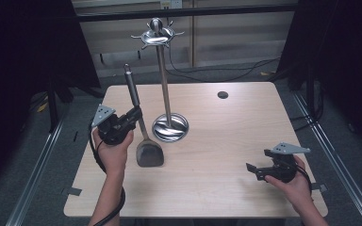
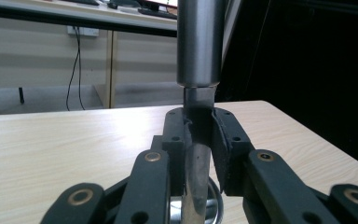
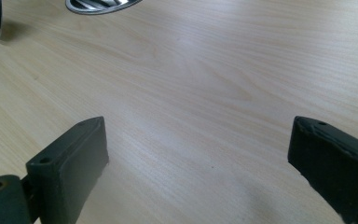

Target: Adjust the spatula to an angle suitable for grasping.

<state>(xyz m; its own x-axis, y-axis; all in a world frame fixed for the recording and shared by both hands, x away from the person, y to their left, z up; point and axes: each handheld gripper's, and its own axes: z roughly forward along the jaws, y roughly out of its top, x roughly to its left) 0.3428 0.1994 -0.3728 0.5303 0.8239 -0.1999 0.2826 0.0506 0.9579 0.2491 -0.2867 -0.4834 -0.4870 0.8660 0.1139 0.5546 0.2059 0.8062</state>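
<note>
We see a metal spatula [image 1: 143, 136] standing up tall, with its flat dark blade touching the table [image 1: 226, 141]. The left gripper [image 1: 133, 114] has its two jaws shut tight on the thin neck of the spatula, just under the thick round handle. In the left gripper view the handle [image 2: 199, 42] rises straight up above the jaws, and the shiny neck runs down between them. The pads [image 2: 223, 140] press on it from both sides.

Just past the jaws and the spatula stands a silver rack [image 1: 164, 80] with a round shiny base and little hooks on top. A small dark hole [image 1: 223, 94] sits far off in the table.

The right gripper [image 1: 253, 171] rests low over the wood, well apart from the spatula. Its jaws are wide open and hold nothing. Between them we see bare table [image 3: 191, 116], and far ahead of them the edge of the shiny base [image 3: 102, 4].
</note>
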